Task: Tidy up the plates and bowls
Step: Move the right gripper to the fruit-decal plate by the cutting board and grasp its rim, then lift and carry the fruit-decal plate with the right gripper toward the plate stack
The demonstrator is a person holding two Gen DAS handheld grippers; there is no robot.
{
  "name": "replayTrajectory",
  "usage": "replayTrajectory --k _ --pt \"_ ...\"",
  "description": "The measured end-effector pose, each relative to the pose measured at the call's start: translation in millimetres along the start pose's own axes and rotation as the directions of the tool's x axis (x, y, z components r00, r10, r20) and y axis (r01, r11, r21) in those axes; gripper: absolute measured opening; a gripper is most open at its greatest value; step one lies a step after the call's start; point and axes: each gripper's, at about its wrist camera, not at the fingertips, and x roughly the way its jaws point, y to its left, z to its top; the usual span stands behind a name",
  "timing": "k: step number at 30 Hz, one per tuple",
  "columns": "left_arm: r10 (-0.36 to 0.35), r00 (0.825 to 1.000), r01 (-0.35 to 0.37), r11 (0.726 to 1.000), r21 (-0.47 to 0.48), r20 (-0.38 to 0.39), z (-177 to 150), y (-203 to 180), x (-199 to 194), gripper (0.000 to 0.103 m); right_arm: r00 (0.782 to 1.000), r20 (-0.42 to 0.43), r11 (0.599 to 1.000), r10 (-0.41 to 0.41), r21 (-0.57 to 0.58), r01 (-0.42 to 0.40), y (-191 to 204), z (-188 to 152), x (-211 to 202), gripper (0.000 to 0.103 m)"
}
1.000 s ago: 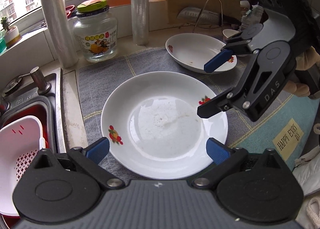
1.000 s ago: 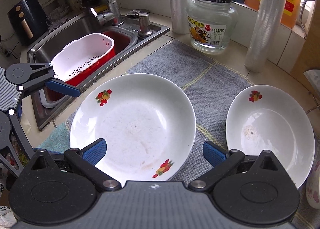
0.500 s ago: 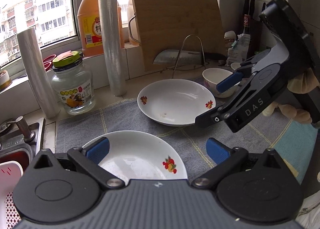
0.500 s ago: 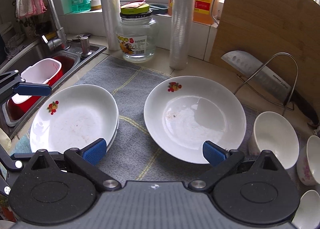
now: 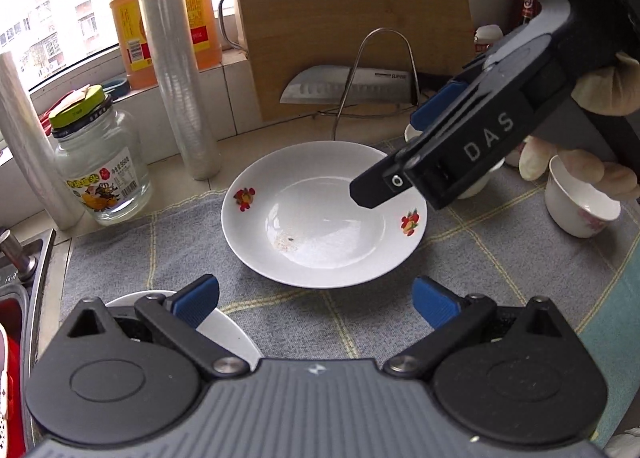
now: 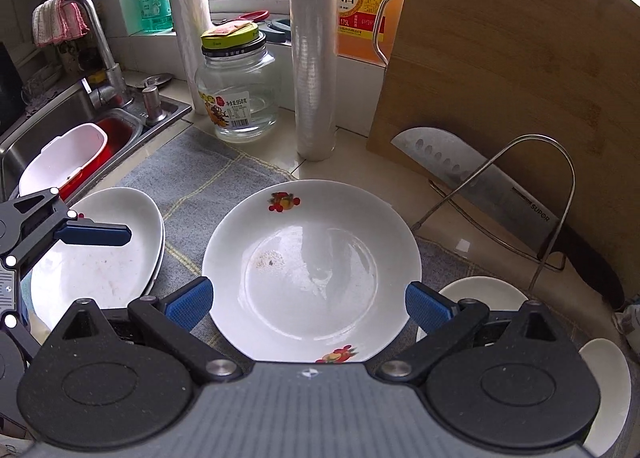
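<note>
**Right gripper straddled the fruit-printed plate on the grey cloth**

Centrally on the grey checked cloth (image 6: 208,174) lay a shallow white glazed plate (image 6: 312,270), round, glossy, printed with small fruit motifs and marked by a faint speck of residue near its middle. Its rim sat between the spread blue pads of the right gripper (image 6: 308,304), whose jaws stood wide, one pad at each side of the plate's near edge; whether they touched the rim could not be told. Left of it, with a strip of bare cloth between, rested a second white plate (image 6: 100,258), smeared and duller. The left gripper (image 5: 316,298) hung with its jaws apart and empty over bare cloth between the two plates. To the right, small white bowls (image 6: 480,290) crowded close to the plate's edge, and a floral-printed cup (image 5: 580,210) stood further off. Behind, a wire rack (image 6: 520,186) held a steel cleaver (image 6: 472,174) against an upright wooden cutting board (image 6: 500,70). A clear glass jar (image 6: 236,94) with a green lid and a tall roll of cling film (image 6: 314,50) stood along the back edge. Beyond the cloth's left border lay the steel sink (image 6: 52,118).
</note>
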Motion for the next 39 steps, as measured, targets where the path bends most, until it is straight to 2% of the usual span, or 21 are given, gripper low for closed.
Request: replayTrajectory --k 7,16,32,39 --pt "0.022 0.996 -0.023 1.000 -0.009 -0.087 8 -9 33 0.102 0.996 -0.062 0.997 0.069 -0.018 -0.070 -30 16 32 0.103" --pt "0.039 0.983 -0.041 0.999 -0.012 -0.178 17 -8 64 0.102 0.988 -0.116 0.994 0.104 -0.005 -0.105 -55 29 70 0.103" --pt "-0.029 0.980 0.023 0.999 -0.033 -0.195 18 -2 81 0.102 0.959 -0.202 0.979 0.200 -0.010 -0.206 -63 37 106 0.103" --pt "-0.050 0.979 0.044 0.999 -0.032 -0.196 18 2 84 0.102 0.952 -0.204 0.973 0.228 0.000 -0.233 -64 43 113 0.103"
